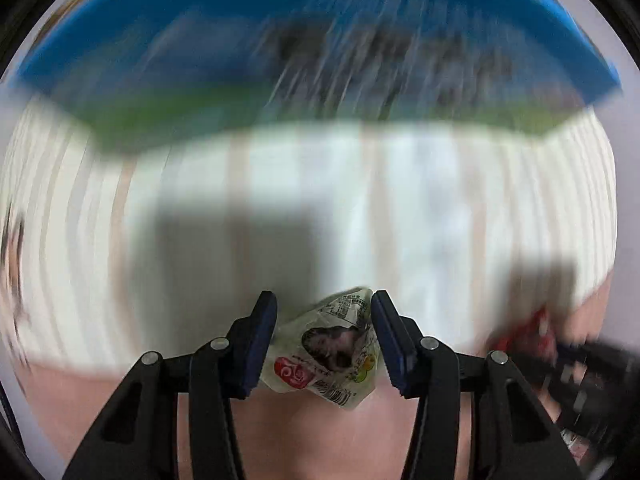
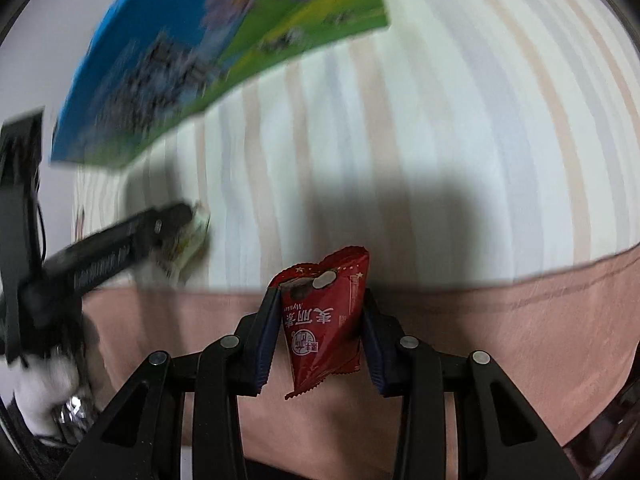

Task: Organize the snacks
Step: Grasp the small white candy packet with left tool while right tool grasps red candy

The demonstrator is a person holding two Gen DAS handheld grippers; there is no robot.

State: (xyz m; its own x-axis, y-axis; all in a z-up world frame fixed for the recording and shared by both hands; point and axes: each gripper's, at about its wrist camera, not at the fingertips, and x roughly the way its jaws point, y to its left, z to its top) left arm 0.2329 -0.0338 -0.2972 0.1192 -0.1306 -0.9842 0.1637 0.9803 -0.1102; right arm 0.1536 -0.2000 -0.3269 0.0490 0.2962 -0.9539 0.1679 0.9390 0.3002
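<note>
My left gripper (image 1: 324, 300) is shut on a pale green snack packet (image 1: 324, 356) with a dark picture and a red logo, held above the striped cloth. It also shows in the right wrist view (image 2: 188, 232), blurred, at the left. My right gripper (image 2: 320, 292) is shut on a red chocolate snack packet (image 2: 324, 320) with white characters, held upright between the fingers. The red packet appears blurred in the left wrist view (image 1: 528, 336) at the lower right. A blue and green box (image 1: 312, 40) lies ahead on the cloth; it is also at the upper left in the right wrist view (image 2: 200, 52).
A white cloth with pale pink and blue stripes (image 2: 440, 140) covers the surface, with a plain pink band (image 2: 520, 312) along its near edge. The left wrist view is motion blurred. A shiny foil-wrapped item (image 2: 76, 412) sits at the lower left.
</note>
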